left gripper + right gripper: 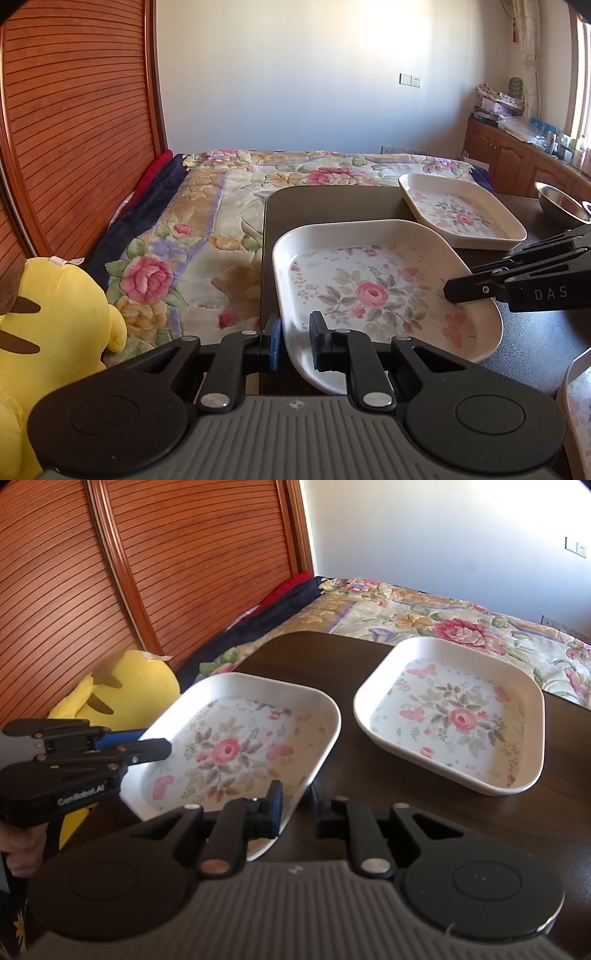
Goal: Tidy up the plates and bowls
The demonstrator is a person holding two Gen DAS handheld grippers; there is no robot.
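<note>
A white square plate with a rose print (373, 291) (236, 746) is lifted and tilted over the dark table. My left gripper (295, 343) is shut on its near left rim; it also shows in the right wrist view (147, 744). My right gripper (297, 808) is shut on the plate's opposite rim; it shows from the side in the left wrist view (458, 291). A second matching plate (461, 210) (458, 716) lies flat on the table beyond. A steel bowl (561, 203) stands at the far right.
The dark table (332, 203) (406, 812) stands against a bed with a floral blanket (207, 221). A yellow plush toy (55, 332) (125, 686) sits left of it. Another floral plate's edge (576, 398) shows at the right. A wooden slatted headboard (147, 572) rises on the left.
</note>
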